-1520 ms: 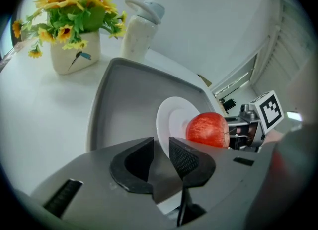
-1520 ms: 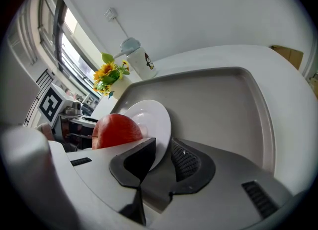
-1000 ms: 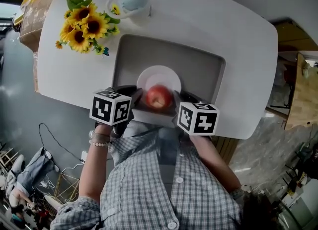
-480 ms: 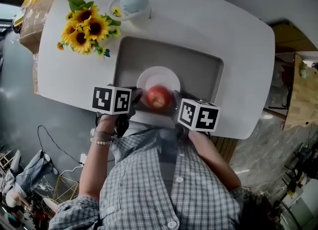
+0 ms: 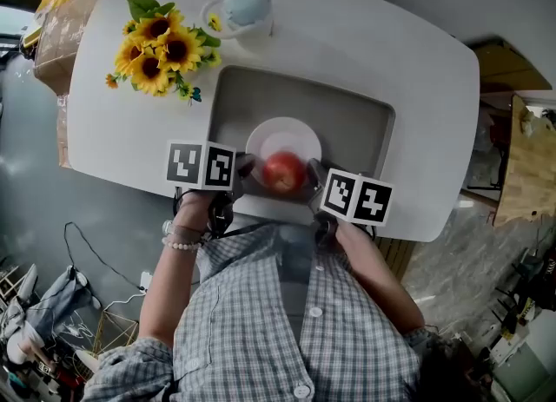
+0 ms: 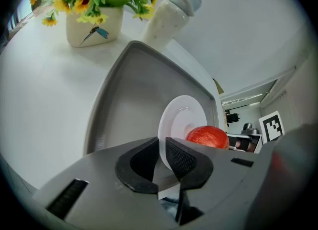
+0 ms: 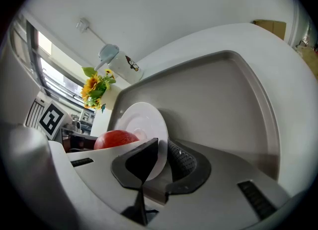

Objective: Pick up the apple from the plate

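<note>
looking down on a white table (image 5: 391, 70) from above a checked shirt (image 5: 278, 322). noting sunflowers (image 5: 156, 53) in a pale vase (image 6: 94, 25) at the far left of the table. noting a white bottle (image 5: 245, 5) with a blue-grey lid just right of the flowers. noting a grey tray (image 5: 347, 122) in mid table, near the front edge, with a white plate (image 5: 282, 135) lying in its near left part.

holding the left gripper (image 6: 161, 155) at the plate's left side, marker cube (image 5: 201, 166) over the table's near edge. keeping its jaws almost together, pinching the plate's rim, which is showing as a thin white edge in the narrow gap between the black pads (image 6: 181, 157).

seeing the red apple (image 5: 284, 172) sitting on the near part of the plate, between the two grippers, outside both sets of jaws. showing just right of the left jaws in the left gripper view and just left of the right jaws in the right gripper view.

holding the right gripper (image 7: 161, 162) at the plate's right side, its marker cube (image 5: 356, 199) over the tray's near rim. keeping these jaws nearly together too, pinching the plate's rim between a smooth dark pad and a ribbed one.
</note>
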A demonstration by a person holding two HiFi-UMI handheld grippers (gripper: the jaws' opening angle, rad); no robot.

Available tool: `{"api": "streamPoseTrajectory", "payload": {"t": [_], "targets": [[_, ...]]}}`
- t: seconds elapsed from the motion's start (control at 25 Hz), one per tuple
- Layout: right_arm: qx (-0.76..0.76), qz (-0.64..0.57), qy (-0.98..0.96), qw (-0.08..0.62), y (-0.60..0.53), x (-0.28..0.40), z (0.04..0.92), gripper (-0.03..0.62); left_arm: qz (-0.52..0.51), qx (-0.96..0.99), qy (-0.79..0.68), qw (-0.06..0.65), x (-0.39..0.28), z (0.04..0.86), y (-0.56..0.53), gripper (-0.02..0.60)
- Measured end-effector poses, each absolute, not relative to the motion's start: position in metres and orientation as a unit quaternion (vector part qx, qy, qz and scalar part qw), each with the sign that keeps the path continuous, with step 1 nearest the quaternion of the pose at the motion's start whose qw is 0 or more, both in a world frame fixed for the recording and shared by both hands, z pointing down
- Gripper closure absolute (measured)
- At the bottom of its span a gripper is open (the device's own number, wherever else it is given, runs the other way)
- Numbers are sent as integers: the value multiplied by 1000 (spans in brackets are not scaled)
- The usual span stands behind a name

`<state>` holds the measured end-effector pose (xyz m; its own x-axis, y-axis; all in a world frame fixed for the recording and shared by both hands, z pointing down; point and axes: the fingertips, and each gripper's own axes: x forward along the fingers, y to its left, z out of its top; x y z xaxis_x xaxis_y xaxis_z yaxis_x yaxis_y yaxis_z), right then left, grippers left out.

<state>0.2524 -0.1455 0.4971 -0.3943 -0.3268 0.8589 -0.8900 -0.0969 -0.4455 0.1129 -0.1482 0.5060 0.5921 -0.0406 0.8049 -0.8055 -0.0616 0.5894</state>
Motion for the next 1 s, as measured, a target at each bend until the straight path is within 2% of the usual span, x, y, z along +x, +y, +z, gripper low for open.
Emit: {"api": "streamPoseTrajectory", "payload": {"t": [0.52,1.0], "targets": [[486,554,-629,246,-164,220,489,528,279,653,-331,621,80,497,-161,535],[462,541,-654,256,-181,157,480,528,249,644,-363,626,18,489,-169,535]]}}
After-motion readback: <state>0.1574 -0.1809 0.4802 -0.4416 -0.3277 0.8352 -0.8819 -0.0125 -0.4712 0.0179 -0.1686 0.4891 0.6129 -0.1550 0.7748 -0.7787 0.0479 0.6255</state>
